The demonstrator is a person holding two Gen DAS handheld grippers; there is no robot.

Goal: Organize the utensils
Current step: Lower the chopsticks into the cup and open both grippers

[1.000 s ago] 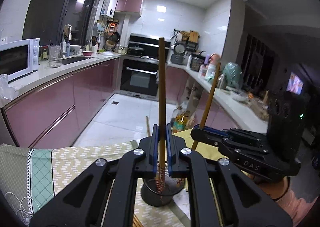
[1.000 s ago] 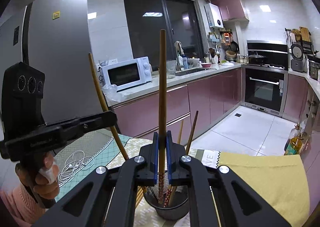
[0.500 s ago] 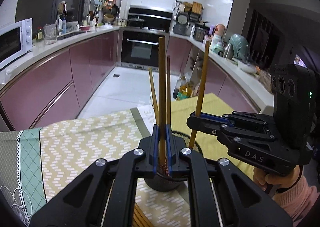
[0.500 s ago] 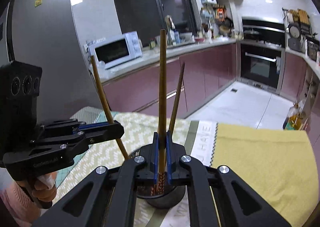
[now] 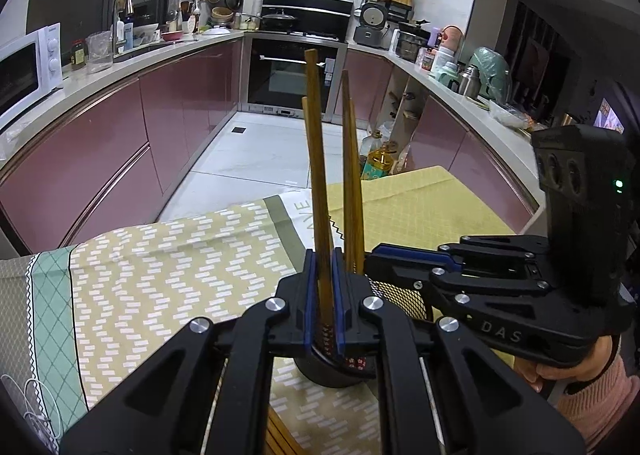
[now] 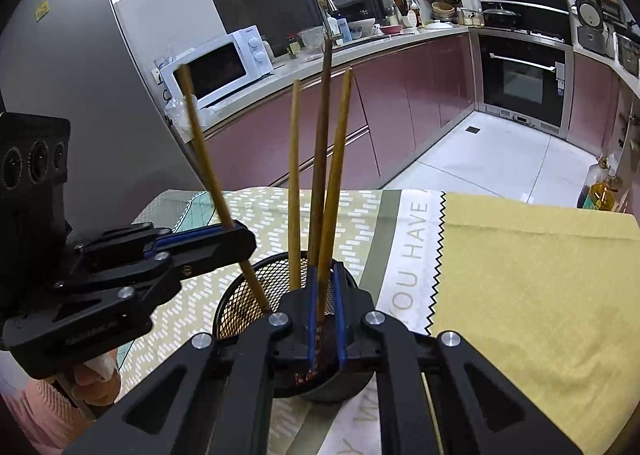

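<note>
While I lowered both grippers, each clamped chopstick's tip entered the mesh holder (image 6: 256, 287) mid-table: left gripper (image 5: 320, 295) grips one chopstick (image 5: 316, 159), right gripper (image 6: 324, 315) another (image 6: 320, 159); release comes next.

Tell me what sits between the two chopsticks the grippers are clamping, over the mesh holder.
In the right wrist view, one loose chopstick stands in the mesh holder between the left gripper's chopstick and the right gripper's chopstick.

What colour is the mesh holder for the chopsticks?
Black. The round wire-mesh holder shows best in the right wrist view.
</note>
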